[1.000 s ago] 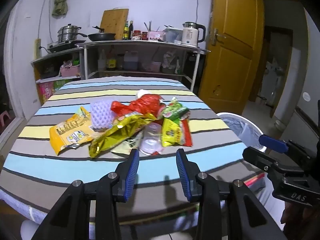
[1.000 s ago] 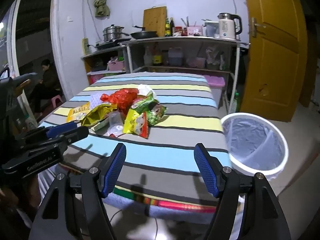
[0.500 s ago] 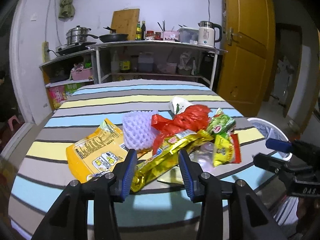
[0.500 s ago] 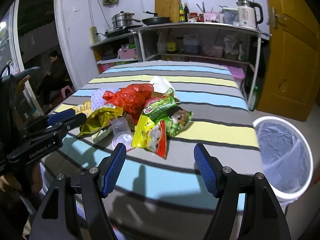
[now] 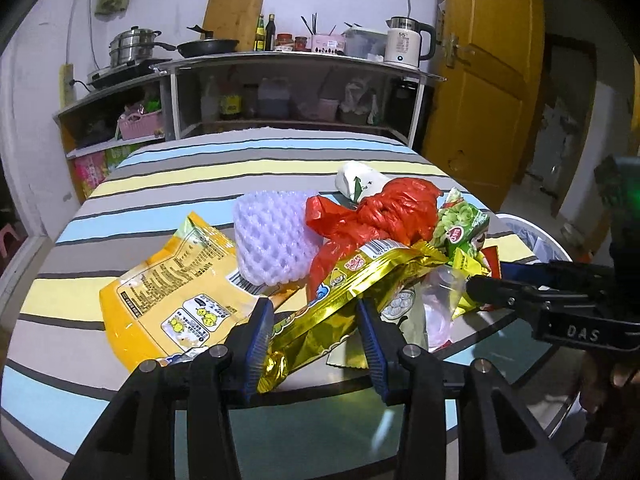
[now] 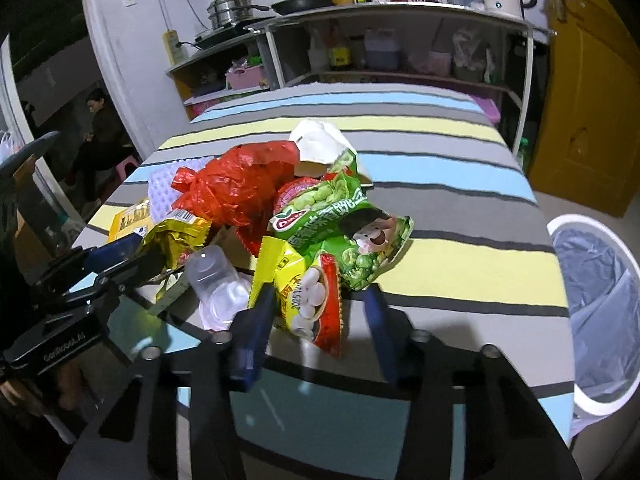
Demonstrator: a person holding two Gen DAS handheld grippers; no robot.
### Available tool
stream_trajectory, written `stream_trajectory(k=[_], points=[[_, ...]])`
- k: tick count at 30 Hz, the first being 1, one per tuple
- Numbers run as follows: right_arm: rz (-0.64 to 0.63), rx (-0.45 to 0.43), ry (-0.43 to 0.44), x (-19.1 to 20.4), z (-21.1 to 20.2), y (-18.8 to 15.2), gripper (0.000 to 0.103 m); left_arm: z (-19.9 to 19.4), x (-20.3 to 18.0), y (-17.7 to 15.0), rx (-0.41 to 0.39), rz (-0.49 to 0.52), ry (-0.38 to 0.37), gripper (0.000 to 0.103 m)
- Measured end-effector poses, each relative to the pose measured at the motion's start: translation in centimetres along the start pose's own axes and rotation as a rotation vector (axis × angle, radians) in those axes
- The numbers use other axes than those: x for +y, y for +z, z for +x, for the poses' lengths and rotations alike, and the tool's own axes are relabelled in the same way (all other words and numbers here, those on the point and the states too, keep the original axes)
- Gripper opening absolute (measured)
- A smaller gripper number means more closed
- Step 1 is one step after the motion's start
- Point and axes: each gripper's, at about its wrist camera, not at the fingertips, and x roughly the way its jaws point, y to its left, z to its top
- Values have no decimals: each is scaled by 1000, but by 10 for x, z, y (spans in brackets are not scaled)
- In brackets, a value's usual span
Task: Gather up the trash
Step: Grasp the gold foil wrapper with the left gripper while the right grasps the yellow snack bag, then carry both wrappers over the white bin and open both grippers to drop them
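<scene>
A pile of trash lies on the striped table (image 5: 240, 168). It holds a gold wrapper (image 5: 352, 292), an orange snack bag (image 5: 172, 288), a white foam net (image 5: 272, 236), a red plastic bag (image 5: 372, 216), a green pea bag (image 6: 340, 232), a yellow-red snack bag (image 6: 308, 292) and a clear plastic cup (image 6: 216, 280). My left gripper (image 5: 316, 320) is open with the gold wrapper's near end between its fingers. My right gripper (image 6: 320, 316) is open around the yellow-red snack bag's near end.
A white trash bin (image 6: 596, 300) with a clear liner stands on the floor right of the table. Kitchen shelves (image 5: 288, 80) with pans and a kettle stand behind the table. A yellow door (image 5: 492, 72) is at the back right. A person sits far left (image 6: 96, 128).
Both grippers have moved forward over the table edge to the trash pile. The gold wrapper and the yellow-red bag now lie between their open fingers.
</scene>
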Motion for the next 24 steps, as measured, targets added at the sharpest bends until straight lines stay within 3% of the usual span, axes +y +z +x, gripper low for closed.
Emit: stream_trajectory(k=[3,9,14,24], points=[[-5,-5,5,2,-2,-1,30,-1,1,0,-2,4,4,40],[14,-14,12,1,-9,-6,25,-9,-3,-6,-7,4,6,11],[31,-26,19,-1,-22,-10,24,-23,-11,-10,-25,3,6,5],[51,-106,10,-12,-63,-16,24,-61,-34,-3,-86,-1,-11,5]])
